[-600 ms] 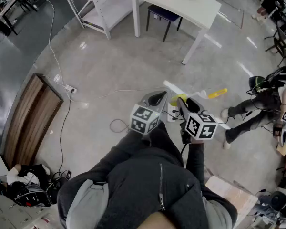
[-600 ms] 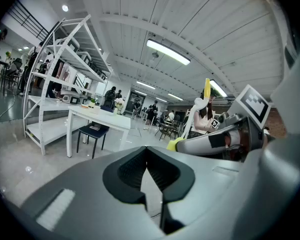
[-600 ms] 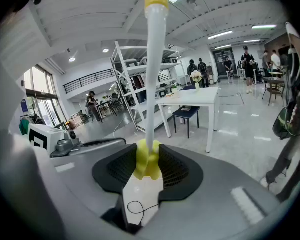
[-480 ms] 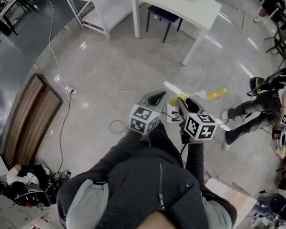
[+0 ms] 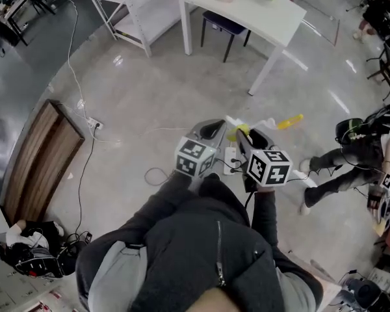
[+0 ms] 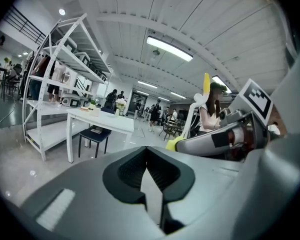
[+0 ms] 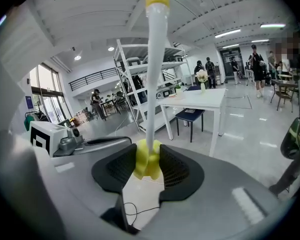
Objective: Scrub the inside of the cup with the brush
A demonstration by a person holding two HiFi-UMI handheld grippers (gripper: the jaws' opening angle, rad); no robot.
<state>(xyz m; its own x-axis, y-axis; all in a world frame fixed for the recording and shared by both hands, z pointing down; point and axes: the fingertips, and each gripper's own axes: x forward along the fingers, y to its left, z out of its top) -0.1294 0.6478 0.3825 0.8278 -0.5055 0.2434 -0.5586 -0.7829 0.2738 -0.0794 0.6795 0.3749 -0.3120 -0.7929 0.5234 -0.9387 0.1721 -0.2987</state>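
Your right gripper [image 7: 149, 168] is clamped on the yellow end of the long white plastic brush [image 7: 153, 84], and the handle sticks up and away from the jaws. Just beside it, your left gripper [image 6: 146, 173] has its jaws pressed together on nothing. Both hang over the grey floor [image 5: 149, 103].

place: open lab hall | cues: metal shelving [image 5: 146, 18]; white table [image 5: 247, 8]; polished concrete floor [image 5: 156, 90]

No legible text, brand, number or sign was noted in any view. Black-and-white marker squares on the left gripper [image 5: 213, 131] and right gripper [image 5: 244, 137] carried no letters or digits.
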